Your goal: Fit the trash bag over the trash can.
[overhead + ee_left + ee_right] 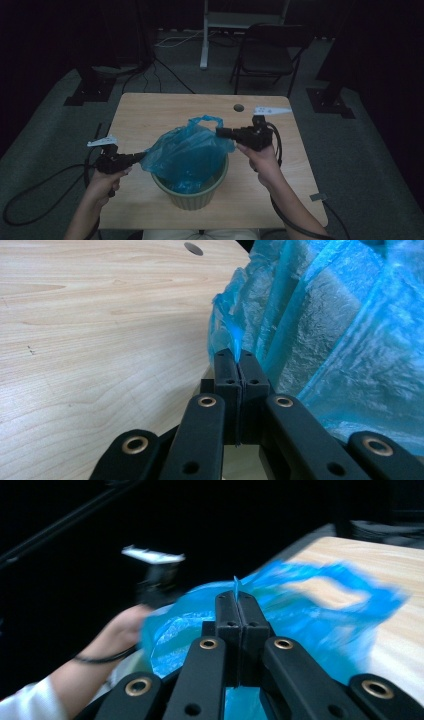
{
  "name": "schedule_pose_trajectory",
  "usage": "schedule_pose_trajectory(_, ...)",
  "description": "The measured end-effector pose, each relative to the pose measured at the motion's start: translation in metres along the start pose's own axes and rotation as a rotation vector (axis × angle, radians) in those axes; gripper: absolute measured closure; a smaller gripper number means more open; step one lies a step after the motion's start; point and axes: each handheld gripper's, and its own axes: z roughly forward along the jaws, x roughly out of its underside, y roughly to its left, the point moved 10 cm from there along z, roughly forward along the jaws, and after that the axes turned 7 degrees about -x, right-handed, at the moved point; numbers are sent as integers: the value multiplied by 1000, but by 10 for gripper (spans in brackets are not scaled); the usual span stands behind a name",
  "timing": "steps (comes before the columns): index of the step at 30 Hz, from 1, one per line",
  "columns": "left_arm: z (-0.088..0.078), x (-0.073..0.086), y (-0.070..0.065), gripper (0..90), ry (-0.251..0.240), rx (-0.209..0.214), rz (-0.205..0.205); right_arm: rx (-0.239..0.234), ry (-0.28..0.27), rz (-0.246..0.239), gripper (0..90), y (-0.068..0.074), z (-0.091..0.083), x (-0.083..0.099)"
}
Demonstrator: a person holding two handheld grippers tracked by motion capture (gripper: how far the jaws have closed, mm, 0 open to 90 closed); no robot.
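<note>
the blue plastic bag (187, 152) is sitting in the green ribbed bin (192, 192) near the front middle of the desk (145, 110), its top bunched above the rim. the left hand-held gripper (139, 157) is pinching the bag's left edge, jaws pressed together on a thin fold of film (235, 342). the right hand-held gripper (221, 132) is pinching the opposite edge the same way, a sliver of blue (235, 586) poking out between its jaws. holding both sides apart is probably meant to spread the mouth over the rim. one loop handle (207, 120) is standing free at the back. a folding chair (270, 50) and cables (165, 70) are lying beyond the desk, nothing blocking the work.
</note>
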Motion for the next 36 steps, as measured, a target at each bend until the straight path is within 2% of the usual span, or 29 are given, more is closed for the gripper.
schedule_pose_trajectory(1,-1,1,-1,900,2,3,5,-15,2,-10,900,7,-1,4)
schedule_pose_trajectory(6,-3,4,-2,900,8,-2,19,-149,18,4,900,49,-5,41)
schedule_pose_trajectory(7,-4,6,-2,900,10,-3,21,-170,23,5,900,54,-5,47)
schedule_pose_trajectory(8,-4,6,-2,900,10,-3,21,-170,23,5,900,54,-5,47)
schedule_pose_trajectory(10,-5,8,-3,900,13,-1,22,-240,76,39,900,70,1,77)
schedule_pose_trajectory(13,-6,9,-2,900,11,-5,26,-289,138,83,900,79,9,107)
schedule_pose_trajectory(15,-5,11,-1,900,15,-9,25,-279,180,80,900,79,14,126)
schedule_pose_trajectory(19,-1,15,0,900,32,-23,31,-225,229,80,900,65,19,152)
schedule_pose_trajectory(20,0,15,1,900,30,-21,28,-211,225,111,900,58,20,158)
schedule_pose_trajectory(23,3,16,2,900,34,-14,23,-194,241,157,900,45,22,172)
schedule_pose_trajectory(24,5,17,2,900,37,-12,25,-203,243,182,900,42,22,177)
schedule_pose_trajectory(27,11,19,-1,900,52,-11,34,-194,246,206,900,32,24,187)
schedule_pose_trajectory(28,14,20,1,900,63,-37,46,-169,256,202,900,27,25,192)
schedule_pose_trajectory(29,17,21,4,900,75,-79,59,-96,286,161,900,18,27,199)
schedule_pose_trajectory(30,20,23,5,900,82,-81,57,-39,320,141,900,9,28,207)
schedule_pose_trajectory(31,23,24,7,900,88,-79,49,-36,325,162,900,4,29,213)
schedule_pose_trajectory(32,26,27,11,900,93,-97,45,-24,328,189,900,-4,30,219)
schedule_pose_trajectory(33,27,28,12,900,92,-97,42,-1,337,214,900,-14,29,225)
schedule_pose_trajectory(35,27,28,13,900,73,-71,11,0,324,252,888,-22,26,229)
schedule_pose_trajectory(36,27,28,14,900,71,-77,11,-15,309,276,798,-23,23,227)
